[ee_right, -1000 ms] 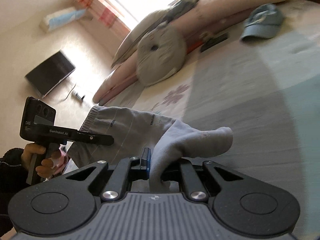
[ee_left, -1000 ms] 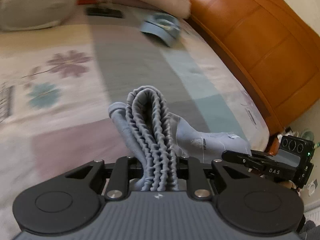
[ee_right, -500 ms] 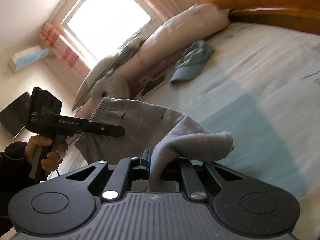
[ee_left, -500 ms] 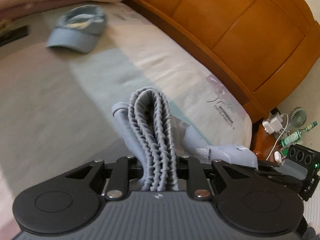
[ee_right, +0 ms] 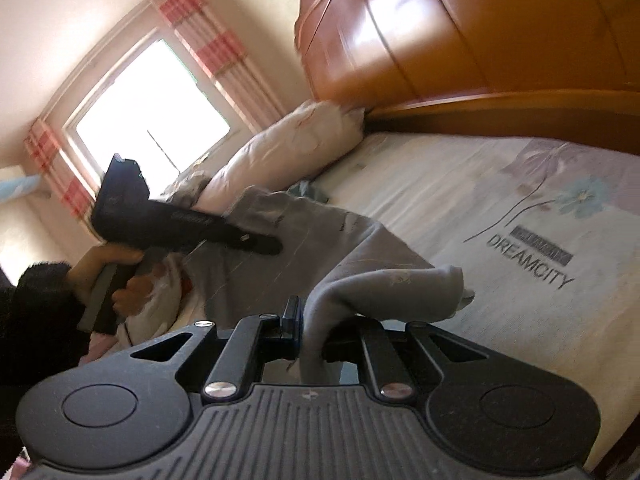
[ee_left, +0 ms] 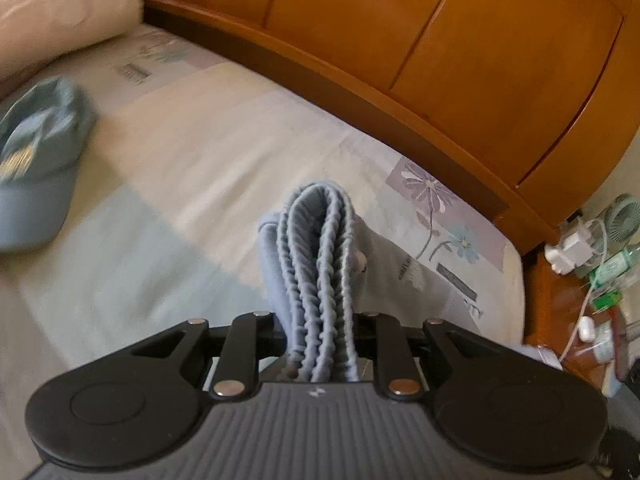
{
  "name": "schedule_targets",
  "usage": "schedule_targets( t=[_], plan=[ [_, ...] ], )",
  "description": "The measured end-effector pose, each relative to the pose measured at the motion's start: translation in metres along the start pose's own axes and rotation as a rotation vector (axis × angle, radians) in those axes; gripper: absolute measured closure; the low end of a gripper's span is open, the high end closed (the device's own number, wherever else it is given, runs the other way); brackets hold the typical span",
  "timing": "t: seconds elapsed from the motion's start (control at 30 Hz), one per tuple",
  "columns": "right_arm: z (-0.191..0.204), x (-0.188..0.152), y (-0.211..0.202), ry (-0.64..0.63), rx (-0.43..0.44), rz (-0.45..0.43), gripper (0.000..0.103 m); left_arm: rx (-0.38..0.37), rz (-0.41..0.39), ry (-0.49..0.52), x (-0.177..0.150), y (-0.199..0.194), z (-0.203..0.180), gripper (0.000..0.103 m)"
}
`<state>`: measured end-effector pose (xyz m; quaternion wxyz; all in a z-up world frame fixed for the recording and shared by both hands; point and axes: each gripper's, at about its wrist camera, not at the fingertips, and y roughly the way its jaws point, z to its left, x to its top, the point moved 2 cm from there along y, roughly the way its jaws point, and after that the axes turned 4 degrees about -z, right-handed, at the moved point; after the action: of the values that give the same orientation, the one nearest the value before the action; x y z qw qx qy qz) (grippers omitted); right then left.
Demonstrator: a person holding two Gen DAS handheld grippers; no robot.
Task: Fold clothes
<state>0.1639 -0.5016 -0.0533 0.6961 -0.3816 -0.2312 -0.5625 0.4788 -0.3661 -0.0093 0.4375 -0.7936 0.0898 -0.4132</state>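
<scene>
Both my grippers are clamped on one grey garment [ee_right: 320, 240], held in the air above the bed [ee_left: 180, 184]. My left gripper [ee_left: 320, 344] pinches the bunched ribbed waistband, which stands up straight ahead of its jaws. My right gripper [ee_right: 316, 344] is nearly closed on a plain fold, and the cloth runs from its jaws up and leftward to the left gripper [ee_right: 256, 245]. The long axis spans the two grips. The pads are hidden by cloth; the garment's full outline cannot be made out.
</scene>
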Motion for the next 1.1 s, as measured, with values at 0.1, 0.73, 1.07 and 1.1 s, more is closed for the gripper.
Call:
schedule_targets(
  t=[0.1, 0.73, 1.07, 1.1],
  plan=[
    [-0.001, -0.006, 0.005, -0.013, -0.051, -0.025, 0.092, 0.002, 0.019, 0.059, 0.021, 0.02, -0.013, 0.085],
    [-0.033, -0.03, 0.006, 0.017, -0.19, -0.022, 0.092, 0.179, -0.012, 0.146, 0.057, 0.058, -0.002, 0.07],
    [-0.077, -0.037, -0.011, 0.372, -0.089, -0.025, 0.045, -0.127, 0.004, 0.101, -0.027, 0.047, -0.043, 0.051],
    [-0.085, -0.038, -0.015, 0.435, -0.08, -0.035, 0.041, -0.148, 0.021, 0.072, -0.039, 0.053, -0.043, 0.051]
  ],
)
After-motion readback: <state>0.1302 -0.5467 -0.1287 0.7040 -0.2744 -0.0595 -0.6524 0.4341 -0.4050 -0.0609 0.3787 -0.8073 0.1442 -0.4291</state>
